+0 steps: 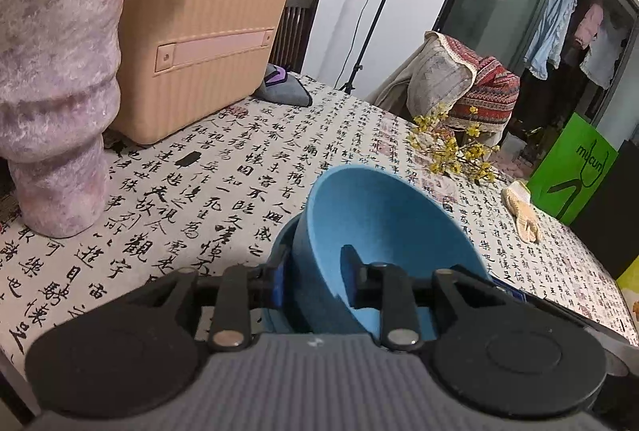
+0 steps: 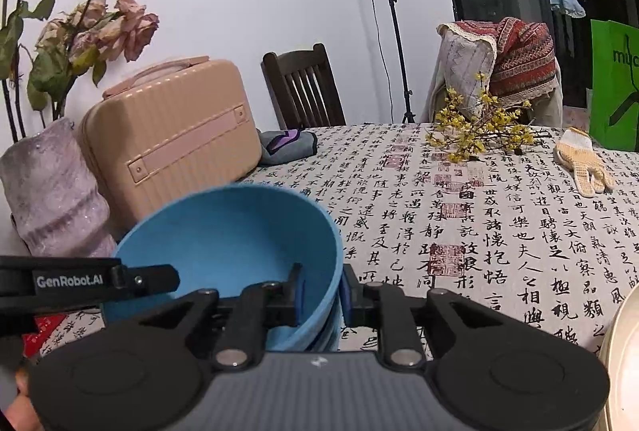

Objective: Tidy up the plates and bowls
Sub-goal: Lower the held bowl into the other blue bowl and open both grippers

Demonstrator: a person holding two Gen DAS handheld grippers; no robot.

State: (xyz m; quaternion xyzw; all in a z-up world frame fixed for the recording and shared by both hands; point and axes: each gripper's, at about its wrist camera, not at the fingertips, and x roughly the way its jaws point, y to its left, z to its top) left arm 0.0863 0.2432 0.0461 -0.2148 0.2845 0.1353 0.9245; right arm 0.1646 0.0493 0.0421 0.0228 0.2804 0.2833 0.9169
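Note:
A blue bowl (image 1: 391, 215) leans tilted inside a second blue bowl (image 1: 284, 237) on the printed tablecloth. My left gripper (image 1: 313, 277) straddles its near wall, one finger inside and one outside, with slack at the pads, so it is open. From the right wrist view the same blue bowl (image 2: 227, 239) sits tipped on stacked blue rims (image 2: 329, 335). My right gripper (image 2: 322, 293) straddles its right wall; the outer pad lies against the wall and a gap shows at the inner pad. One of the left gripper's fingers (image 2: 120, 279) reaches the bowl's left rim.
A purple vase (image 1: 56, 103) and a beige suitcase (image 1: 199, 44) stand at the left. A grey cloth (image 2: 287, 147), yellow flower sprigs (image 2: 479, 135) and a knitted glove (image 2: 583, 167) lie farther back. A cream plate's rim (image 2: 623, 351) shows at the right edge. A green bag (image 1: 571, 167) stands beyond the table.

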